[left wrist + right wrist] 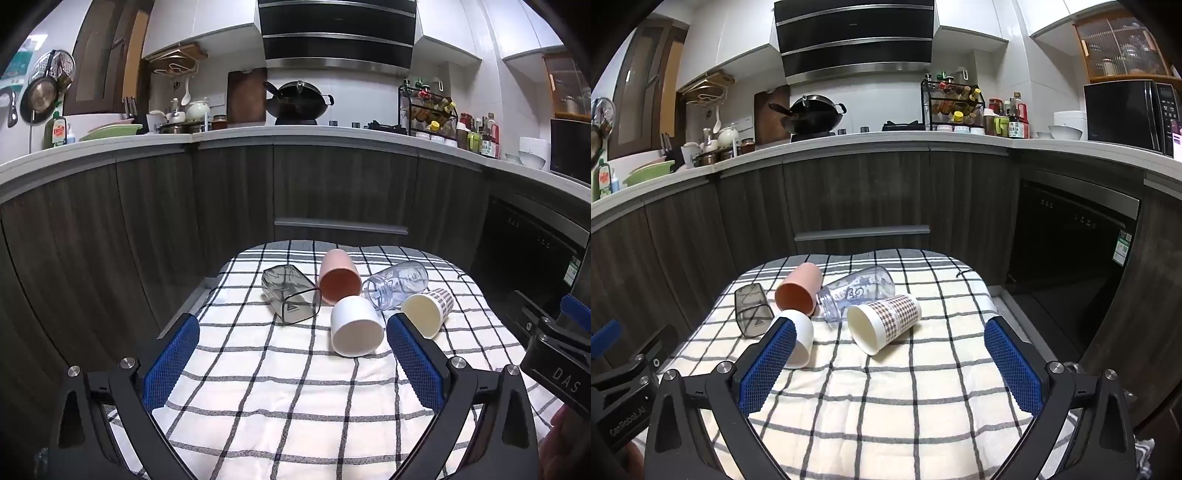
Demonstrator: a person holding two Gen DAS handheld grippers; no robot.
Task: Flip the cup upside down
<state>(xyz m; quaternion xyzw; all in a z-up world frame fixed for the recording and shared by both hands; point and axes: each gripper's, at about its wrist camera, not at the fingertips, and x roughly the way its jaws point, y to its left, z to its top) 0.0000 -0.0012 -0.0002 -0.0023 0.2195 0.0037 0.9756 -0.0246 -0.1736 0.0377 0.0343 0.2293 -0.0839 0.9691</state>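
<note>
Several cups lie on their sides on a checked cloth, mouths toward me: a smoky grey square cup, a pink cup, a white cup, a clear bottle-like cup and a houndstooth paper cup. My left gripper is open and empty, short of the white cup. My right gripper is open and empty, facing the paper cup.
The cloth covers a small table whose far edge meets dark wood cabinets. A dark oven front stands at the right. The counter above holds a wok, bottles and dishes. The other gripper's body shows at each view's side.
</note>
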